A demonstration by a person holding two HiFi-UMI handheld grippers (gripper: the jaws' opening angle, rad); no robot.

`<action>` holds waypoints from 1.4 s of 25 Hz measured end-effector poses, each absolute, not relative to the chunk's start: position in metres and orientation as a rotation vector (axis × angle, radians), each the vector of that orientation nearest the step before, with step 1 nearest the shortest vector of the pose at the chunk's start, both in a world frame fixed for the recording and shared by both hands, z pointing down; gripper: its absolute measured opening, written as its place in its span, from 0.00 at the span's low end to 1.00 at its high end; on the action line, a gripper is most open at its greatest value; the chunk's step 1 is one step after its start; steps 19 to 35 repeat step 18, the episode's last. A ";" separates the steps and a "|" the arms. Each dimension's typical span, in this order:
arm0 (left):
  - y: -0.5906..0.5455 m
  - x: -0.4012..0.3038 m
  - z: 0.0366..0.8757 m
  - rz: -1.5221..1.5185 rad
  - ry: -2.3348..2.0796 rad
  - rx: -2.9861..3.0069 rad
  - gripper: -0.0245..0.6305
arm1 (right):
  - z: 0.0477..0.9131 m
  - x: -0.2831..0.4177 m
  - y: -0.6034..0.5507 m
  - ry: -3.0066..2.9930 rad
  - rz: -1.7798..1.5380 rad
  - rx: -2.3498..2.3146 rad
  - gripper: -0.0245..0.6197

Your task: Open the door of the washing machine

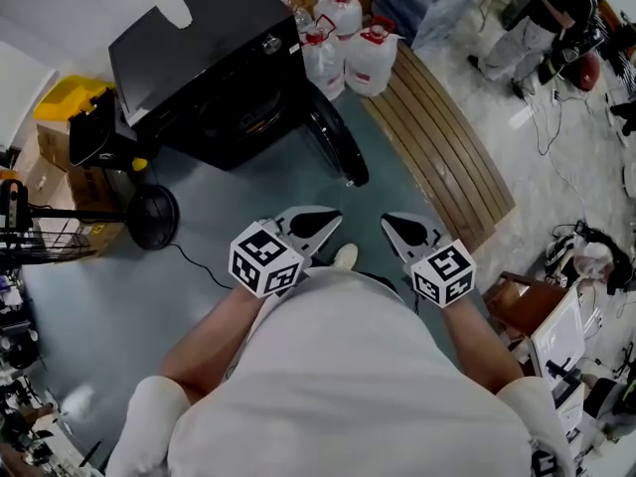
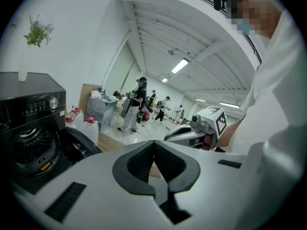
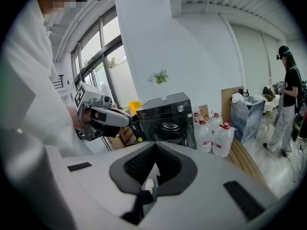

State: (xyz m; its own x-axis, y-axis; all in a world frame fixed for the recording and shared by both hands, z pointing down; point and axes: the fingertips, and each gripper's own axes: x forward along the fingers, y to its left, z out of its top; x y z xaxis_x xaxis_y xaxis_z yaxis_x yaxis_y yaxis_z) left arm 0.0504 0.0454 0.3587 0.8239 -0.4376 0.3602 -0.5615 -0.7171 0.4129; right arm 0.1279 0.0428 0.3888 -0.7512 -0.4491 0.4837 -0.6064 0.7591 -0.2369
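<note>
Head view: find the washing machine [image 1: 214,78] well ahead of both grippers, slightly to their left. Note its door [image 1: 338,147] swung out wide, ahead of the left gripper [image 1: 316,225] and apart from it, drum bared; judge the opening as good as done. Read left and right gripper [image 1: 409,232] alike: jaws pressed together on nothing, side by side near the body. For more swing, nudge the door's free edge along its arc, gently, without clamping.
</note>
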 end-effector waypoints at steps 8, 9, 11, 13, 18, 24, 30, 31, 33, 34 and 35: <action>0.046 0.047 0.363 0.324 -0.761 2.474 0.06 | 0.393 0.125 0.043 -2.557 0.539 0.791 0.05; 0.046 0.046 0.364 0.325 -0.764 2.471 0.06 | 0.394 0.125 0.043 -2.556 0.541 0.788 0.05; 0.045 0.046 0.365 0.326 -0.769 2.465 0.06 | 0.395 0.125 0.043 -2.554 0.545 0.783 0.05; 0.043 0.045 0.366 0.329 -0.772 2.462 0.06 | 0.396 0.124 0.041 -2.554 0.548 0.780 0.05; 0.030 0.037 0.366 0.324 -0.820 2.458 0.06 | 0.399 0.125 0.035 -2.555 0.545 0.778 0.05; 0.030 0.037 0.366 0.324 -0.820 2.458 0.06 | 0.399 0.125 0.035 -2.555 0.545 0.778 0.05; 0.030 0.037 0.366 0.324 -0.820 2.458 0.06 | 0.399 0.125 0.035 -2.555 0.545 0.778 0.05; 0.030 0.037 0.366 0.324 -0.820 2.458 0.06 | 0.399 0.125 0.035 -2.555 0.545 0.778 0.05; 0.030 0.037 0.366 0.324 -0.820 2.458 0.06 | 0.399 0.125 0.035 -2.555 0.545 0.778 0.05; 0.030 0.037 0.366 0.324 -0.820 2.458 0.06 | 0.399 0.125 0.035 -2.555 0.545 0.778 0.05; 0.030 0.037 0.366 0.324 -0.820 2.458 0.06 | 0.399 0.125 0.035 -2.555 0.545 0.778 0.05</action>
